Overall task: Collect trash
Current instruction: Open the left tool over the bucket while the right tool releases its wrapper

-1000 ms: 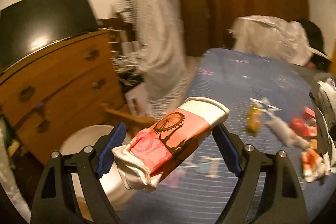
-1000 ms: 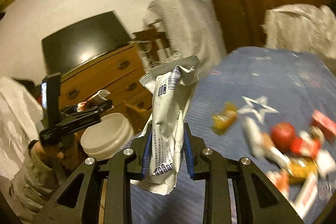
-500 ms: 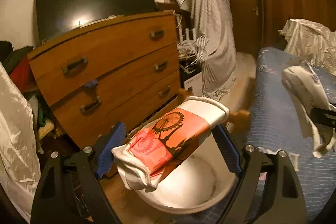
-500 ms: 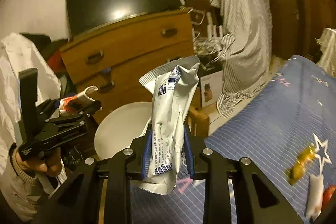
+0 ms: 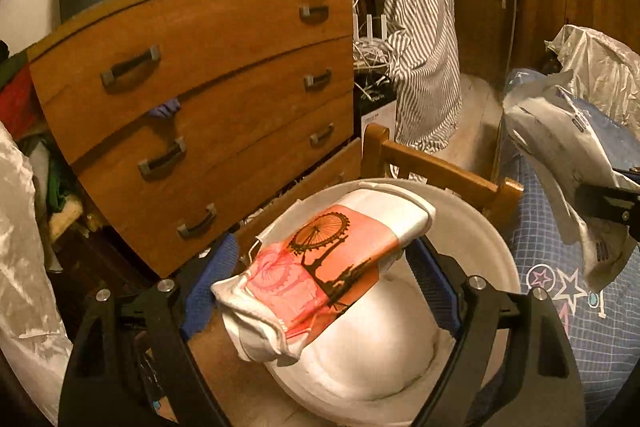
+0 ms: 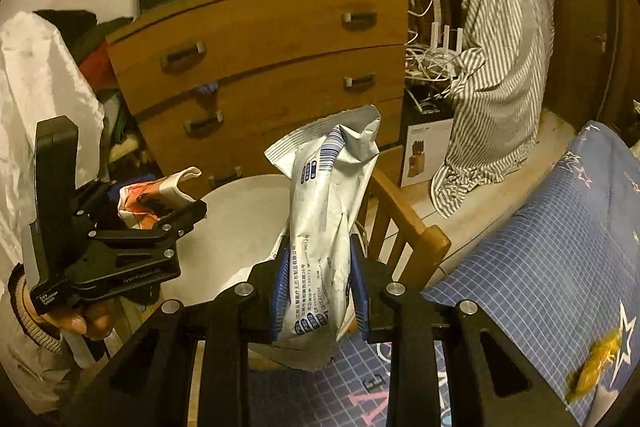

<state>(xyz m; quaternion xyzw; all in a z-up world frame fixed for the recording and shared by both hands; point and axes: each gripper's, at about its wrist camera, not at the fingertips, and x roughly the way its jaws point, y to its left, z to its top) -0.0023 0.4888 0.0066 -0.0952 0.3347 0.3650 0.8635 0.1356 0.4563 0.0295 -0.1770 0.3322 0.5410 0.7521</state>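
The trash in play is two pieces, each in a gripper above or beside the round white plastic basin (image 5: 472, 239) on the wooden chair (image 5: 436, 171). On the left, the crumpled white pouch printed with an orange panel and a dark Ferris wheel (image 5: 320, 267) lies tilted across the left gripper (image 5: 320, 279), its jaws spread wide with the blue pads (image 5: 208, 279) at either end of the pouch — it hangs directly over the basin's hollow. In the right wrist view a hand (image 6: 84, 319) in a ribbed cuff holds that gripper's handle. To the right, the right gripper (image 6: 320, 283) has its jaws drawn narrow on the silver-white foil packet with blue printing (image 6: 332, 227), which stands upright between the pads, at the basin's right rim. Behind stands the brown wooden chest of drawers (image 5: 208, 99). Further right, a yellow wrapper (image 6: 596, 363) lies on the blue gridded bedspread with stars (image 6: 560, 247), near its right edge.
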